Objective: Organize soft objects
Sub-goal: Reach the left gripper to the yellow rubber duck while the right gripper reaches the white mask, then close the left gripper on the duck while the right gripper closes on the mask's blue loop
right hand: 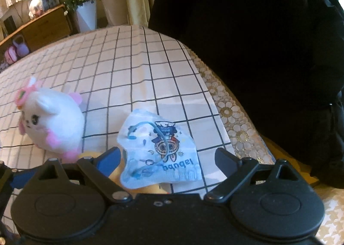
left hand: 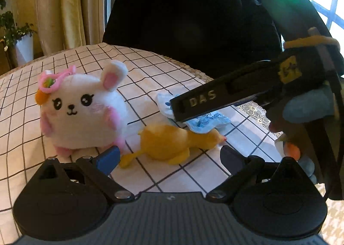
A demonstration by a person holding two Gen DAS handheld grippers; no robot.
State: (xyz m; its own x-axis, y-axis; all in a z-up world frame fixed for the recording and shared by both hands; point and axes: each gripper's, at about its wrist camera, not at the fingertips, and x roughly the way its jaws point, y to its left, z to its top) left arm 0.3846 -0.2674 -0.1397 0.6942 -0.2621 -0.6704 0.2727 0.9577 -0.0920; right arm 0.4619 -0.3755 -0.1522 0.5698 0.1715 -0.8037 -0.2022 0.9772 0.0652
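Meanwhile, both claws apart: left gripper (left hand: 169, 155) around yellow duck (left hand: 172, 142), right gripper (right hand: 167, 157) around mask (right hand: 160, 151).

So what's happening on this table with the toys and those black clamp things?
A person is tidying soft things on a checked tablecloth, with a clamp tool in each hand. A white plush bunny sits upright, a yellow rubber chicken lies beside it, and a small blue printed face mask rests partly on the chicken. The left gripper is open just in front of the chicken. The right gripper is open over the mask. Neither holds anything yet.
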